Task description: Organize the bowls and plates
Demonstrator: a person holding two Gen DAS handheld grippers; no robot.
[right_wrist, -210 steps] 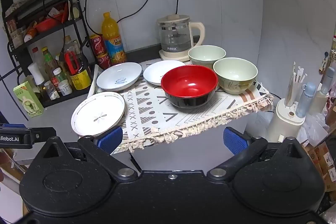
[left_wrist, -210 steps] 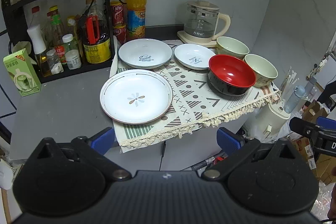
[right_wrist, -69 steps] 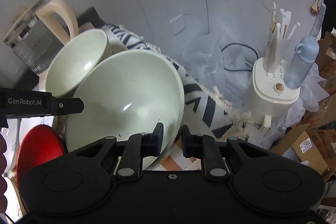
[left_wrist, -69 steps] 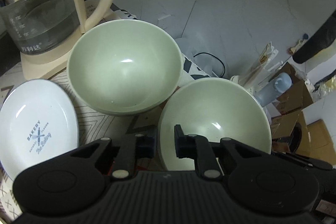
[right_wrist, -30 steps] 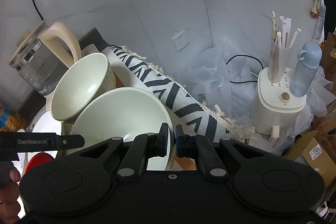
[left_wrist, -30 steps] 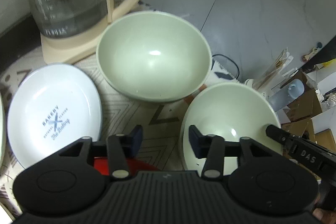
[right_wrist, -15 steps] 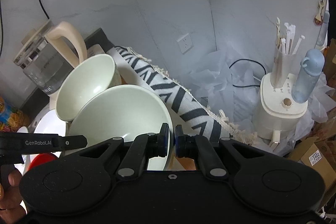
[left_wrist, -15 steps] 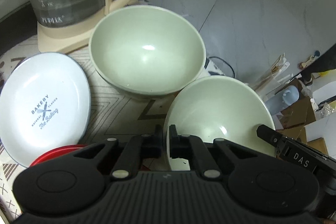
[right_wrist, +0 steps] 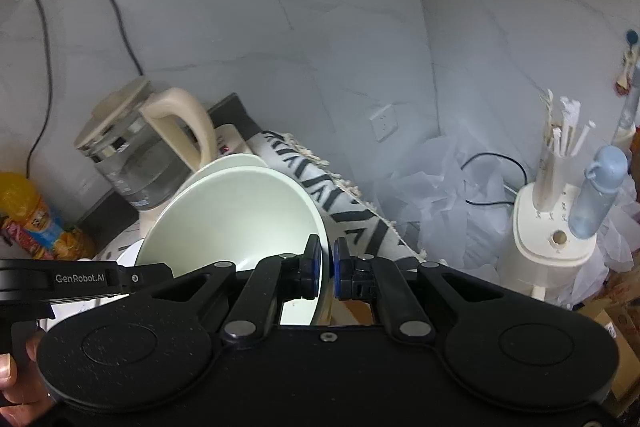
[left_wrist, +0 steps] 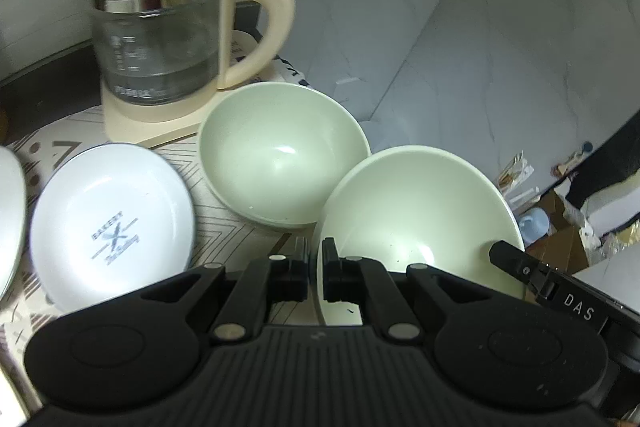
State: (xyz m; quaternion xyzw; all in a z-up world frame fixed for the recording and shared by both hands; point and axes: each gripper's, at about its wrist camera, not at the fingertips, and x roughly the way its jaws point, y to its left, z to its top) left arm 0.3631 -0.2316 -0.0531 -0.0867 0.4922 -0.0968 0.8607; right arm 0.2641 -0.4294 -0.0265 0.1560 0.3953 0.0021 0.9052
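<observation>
A pale green bowl (left_wrist: 420, 211) hangs tilted above the patterned cloth (left_wrist: 224, 231), held from both sides. My left gripper (left_wrist: 315, 257) is shut on the bowl's left rim. The right gripper (right_wrist: 327, 259) is shut on the right rim of this same bowl (right_wrist: 236, 219). A second pale green bowl (left_wrist: 280, 151) rests on the cloth just behind it, with only its far rim (right_wrist: 240, 158) peeking out in the right wrist view. To the left lies a white plate (left_wrist: 112, 211) with blue lettering, and another plate's edge (left_wrist: 10, 211) shows at the frame's left border.
A glass kettle (left_wrist: 160, 27) on a cream base stands close behind the bowls against the wall. The cloth's fringed edge (right_wrist: 344, 211) hangs off the counter's right end. Below there stand a white holder with straws (right_wrist: 556, 227), a blue bottle (right_wrist: 600, 191) and crumpled plastic.
My left gripper has shut on the bowl's left rim. Both grippers have risen with the bowl, which now covers most of the second bowl in the right wrist view. The red bowl has left view.
</observation>
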